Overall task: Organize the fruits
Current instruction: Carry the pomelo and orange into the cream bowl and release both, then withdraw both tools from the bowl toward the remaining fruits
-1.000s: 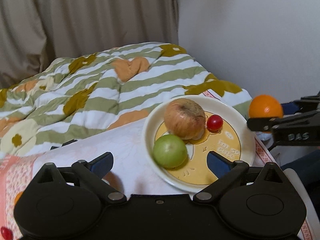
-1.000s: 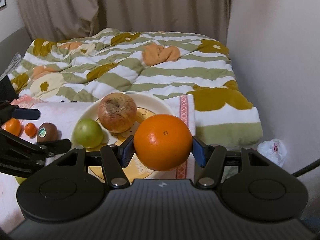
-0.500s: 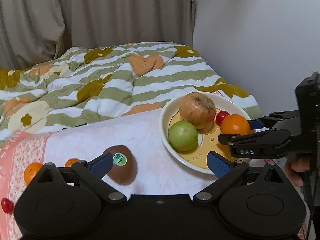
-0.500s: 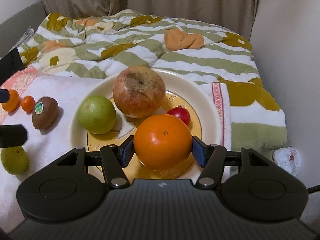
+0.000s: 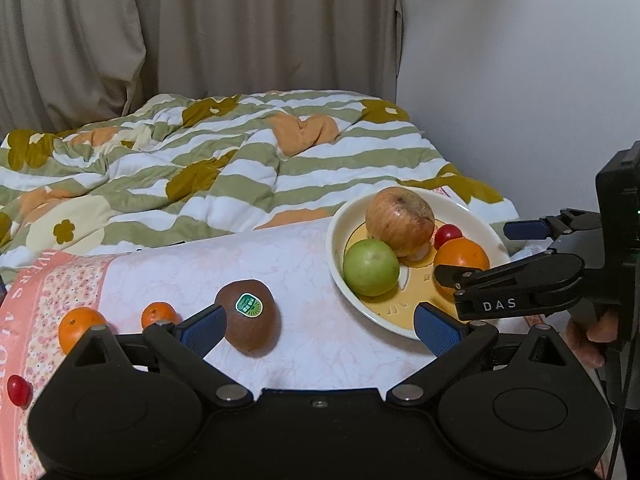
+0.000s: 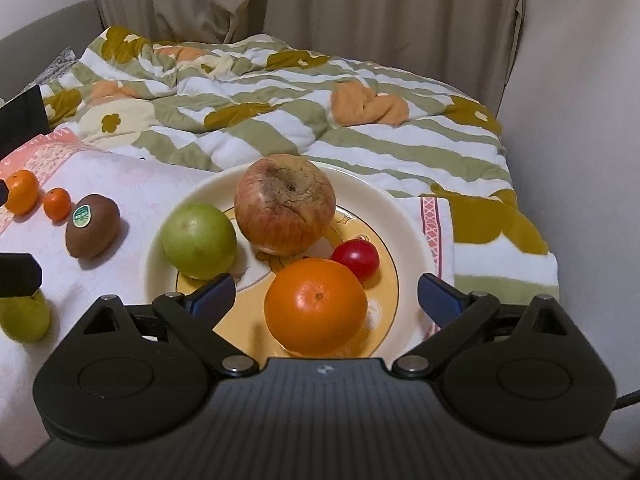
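1. Dim, warm indoor light, soft and even in both views.
2. Short soft shadows lie beside the kiwi [image 5: 249, 317] and under the orange [image 6: 315, 306].
3. Fisheye bending curves the curtain [image 5: 240, 32]; corners go black.
4. Focus is sharp, with mild grain.

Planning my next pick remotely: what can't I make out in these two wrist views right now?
- Green fruit: right wrist view, partly hidden by the left gripper's finger and cut off by the frame edge; absent from the left view.
- Orange: left wrist view, lower part hidden by the right gripper.
- Kiwi sticker text: too small to read.
- Cherry tomato: left view only, partly cut off by the gripper body.
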